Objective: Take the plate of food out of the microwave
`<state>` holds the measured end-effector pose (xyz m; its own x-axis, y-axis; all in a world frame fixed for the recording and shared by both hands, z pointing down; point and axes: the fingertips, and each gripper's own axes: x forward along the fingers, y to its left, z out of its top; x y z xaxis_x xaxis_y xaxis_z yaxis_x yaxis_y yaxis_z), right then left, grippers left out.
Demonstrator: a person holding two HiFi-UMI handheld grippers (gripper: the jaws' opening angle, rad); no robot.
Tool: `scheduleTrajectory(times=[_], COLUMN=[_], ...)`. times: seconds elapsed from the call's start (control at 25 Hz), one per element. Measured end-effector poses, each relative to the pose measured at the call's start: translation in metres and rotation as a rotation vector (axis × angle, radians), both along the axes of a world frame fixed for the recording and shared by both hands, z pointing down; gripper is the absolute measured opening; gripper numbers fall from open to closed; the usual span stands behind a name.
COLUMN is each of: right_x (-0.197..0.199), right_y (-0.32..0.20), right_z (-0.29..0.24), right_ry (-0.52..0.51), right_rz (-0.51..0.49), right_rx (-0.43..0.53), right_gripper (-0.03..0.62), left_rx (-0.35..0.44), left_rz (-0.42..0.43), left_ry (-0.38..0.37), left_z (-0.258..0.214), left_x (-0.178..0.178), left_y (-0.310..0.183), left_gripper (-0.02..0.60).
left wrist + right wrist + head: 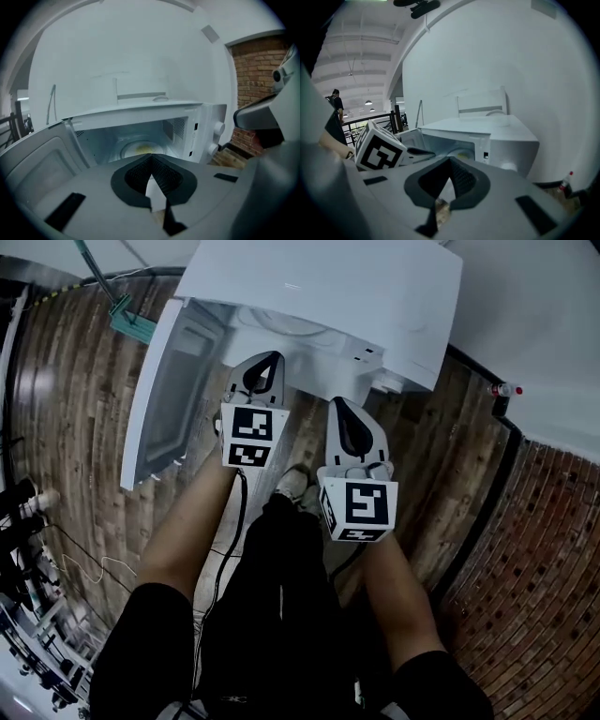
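Head view: white microwave on a plank floor, door open, brick wall at right. Left gripper view: left claw closed, empty; plate of food inside the microwave. Right gripper view: right claw closed, empty; white wall behind.

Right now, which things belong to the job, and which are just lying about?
Job: open white microwave, white plate of yellow food inside it, left gripper and right gripper, both shut and empty.
Lying about: small red-capped bottle, green-headed tool.
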<state>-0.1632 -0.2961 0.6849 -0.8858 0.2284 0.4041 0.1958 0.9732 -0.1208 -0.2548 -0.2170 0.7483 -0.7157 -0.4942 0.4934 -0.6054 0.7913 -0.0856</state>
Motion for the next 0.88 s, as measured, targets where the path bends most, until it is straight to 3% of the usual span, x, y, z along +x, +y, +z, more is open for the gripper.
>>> scheduleTrajectory(times=[0.2, 0.28, 0.44, 0.6, 0.88], right_x=[0.018, 0.027, 0.051, 0.075, 0.100], right_y=[-0.022, -0.033, -0.052, -0.067, -0.086], right_z=[0.030, 0.037, 0.048, 0.056, 0.060], right_ry=[0.029, 0.043, 0.077, 0.113, 0.155], right_rz=[0.044, 0.071, 0.120, 0.152, 0.174], right_rx=[-0.021, -0.032, -0.049, -0.049, -0.045], right_gripper=[0.012, 0.012, 0.012, 0.012, 0.012], left_rx=[-0.288, -0.404, -0.619, -0.803, -0.955], left_rz=[0.216, 0.338, 0.510, 0.582, 0.588], left_ry=[-0.122, -0.156, -0.211, -0.217, -0.185], left_z=[0.038, 0.056, 0.082, 0.105, 0.129], left_x=[-0.011, -0.008, -0.005, -0.015, -0.042], left_y=[-0.023, -0.035, -0.044, -0.042, -0.043], left_gripper=[-0.005, 0.092, 0.177, 0.240, 0.261])
